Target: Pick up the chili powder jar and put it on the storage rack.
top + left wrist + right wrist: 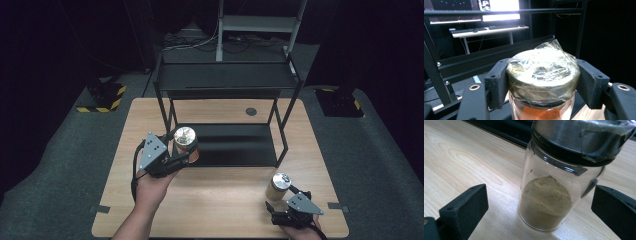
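Note:
A glass jar of orange-red powder (186, 145) with a metal lid under clear wrap (541, 75) is lifted off the table, in front of the black shelf's left legs. My left gripper (184, 156) is shut on it just below the lid, one black pad (497, 83) on each side. A second jar, with tan powder (546, 200) and a taped metal lid, stands on the wooden table (225, 195) at the front right (278, 186). My right gripper (539, 220) is open, its jaws wide on either side of that jar without touching it (285, 202).
A black two-level metal shelf rack (225, 80) stands on the far half of the table, its lower shelf (240, 145) bare. A dark round mark (251, 111) sits on the tabletop behind it. Grey carpet surrounds the table.

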The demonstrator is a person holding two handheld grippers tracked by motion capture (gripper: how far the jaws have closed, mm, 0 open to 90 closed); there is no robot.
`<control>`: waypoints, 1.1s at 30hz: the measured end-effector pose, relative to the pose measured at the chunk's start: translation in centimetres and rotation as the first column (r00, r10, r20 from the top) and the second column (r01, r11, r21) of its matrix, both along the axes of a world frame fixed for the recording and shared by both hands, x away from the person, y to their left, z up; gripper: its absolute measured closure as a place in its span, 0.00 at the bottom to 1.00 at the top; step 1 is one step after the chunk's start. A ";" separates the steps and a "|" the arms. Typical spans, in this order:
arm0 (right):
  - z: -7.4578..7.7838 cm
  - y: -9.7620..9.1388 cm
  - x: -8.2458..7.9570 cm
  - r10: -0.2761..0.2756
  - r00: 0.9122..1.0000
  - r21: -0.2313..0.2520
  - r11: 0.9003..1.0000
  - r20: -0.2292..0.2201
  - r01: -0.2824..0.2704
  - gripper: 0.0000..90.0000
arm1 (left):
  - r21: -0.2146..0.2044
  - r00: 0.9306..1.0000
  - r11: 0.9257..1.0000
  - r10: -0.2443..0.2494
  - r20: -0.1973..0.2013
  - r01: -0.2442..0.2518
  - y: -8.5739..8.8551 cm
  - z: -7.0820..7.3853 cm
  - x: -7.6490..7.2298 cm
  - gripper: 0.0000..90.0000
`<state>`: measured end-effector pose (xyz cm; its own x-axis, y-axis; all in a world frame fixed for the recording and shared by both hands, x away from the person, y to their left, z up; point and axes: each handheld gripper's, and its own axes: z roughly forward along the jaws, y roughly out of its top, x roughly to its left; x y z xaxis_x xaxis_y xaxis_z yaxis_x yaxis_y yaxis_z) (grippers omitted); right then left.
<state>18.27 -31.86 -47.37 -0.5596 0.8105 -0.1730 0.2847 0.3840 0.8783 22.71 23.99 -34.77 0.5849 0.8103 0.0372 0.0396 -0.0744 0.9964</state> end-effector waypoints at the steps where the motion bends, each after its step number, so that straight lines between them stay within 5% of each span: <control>1: 0.0 0.1 0.0 -0.001 1.000 -0.003 1.000 0.003 0.001 0.00 | 0.000 1.000 1.000 0.000 0.008 0.000 -0.1 0.1 0.1 0.38; 33: 0.0 -0.2 0.0 0.008 1.000 0.005 1.000 0.001 -0.008 0.00 | -0.019 0.996 1.000 0.022 0.084 -0.020 -1.3 5.4 3.6 0.38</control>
